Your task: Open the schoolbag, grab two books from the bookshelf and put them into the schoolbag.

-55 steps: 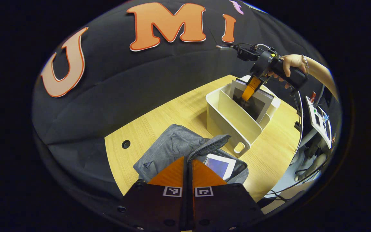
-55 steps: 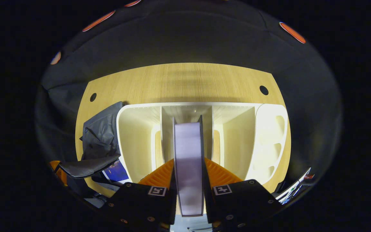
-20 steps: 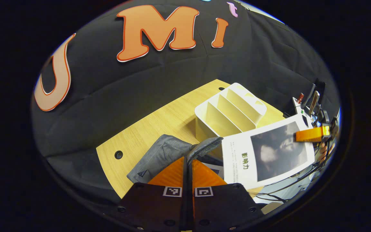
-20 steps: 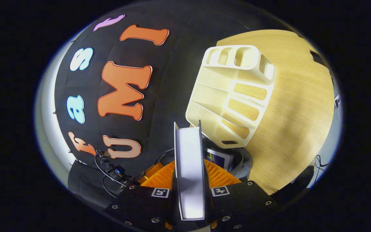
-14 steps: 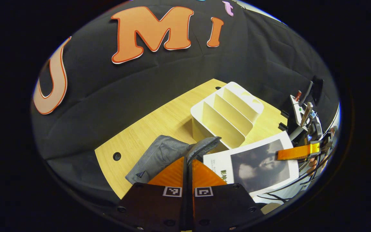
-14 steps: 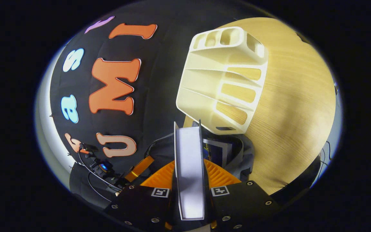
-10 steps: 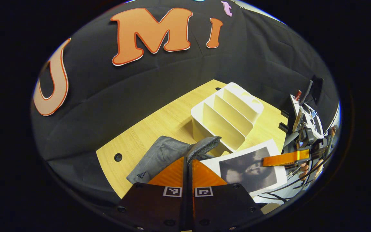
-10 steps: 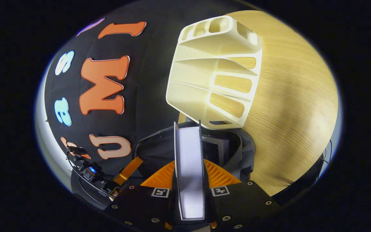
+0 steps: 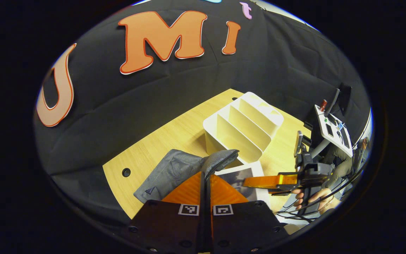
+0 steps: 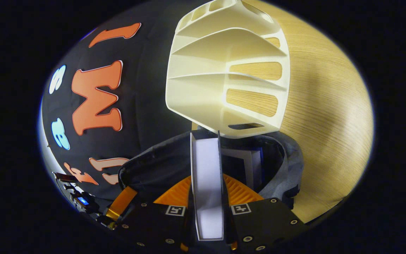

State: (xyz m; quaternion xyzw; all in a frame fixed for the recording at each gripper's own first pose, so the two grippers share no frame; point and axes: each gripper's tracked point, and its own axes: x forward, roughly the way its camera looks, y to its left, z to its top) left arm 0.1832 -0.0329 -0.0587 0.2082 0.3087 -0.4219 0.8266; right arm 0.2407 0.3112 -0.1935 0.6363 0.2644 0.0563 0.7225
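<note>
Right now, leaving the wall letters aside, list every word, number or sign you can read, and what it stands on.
None can be read.
book cover: grey picture, words not legible.
schoolbag badge: too small to read.
left tool squares: black-and-white patterns, no words.

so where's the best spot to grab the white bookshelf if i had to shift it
Probably by one of the thin upright dividers of the bookshelf, coming down from above: its slots are open-topped and empty, and the dividers look narrow enough to pinch.
</note>
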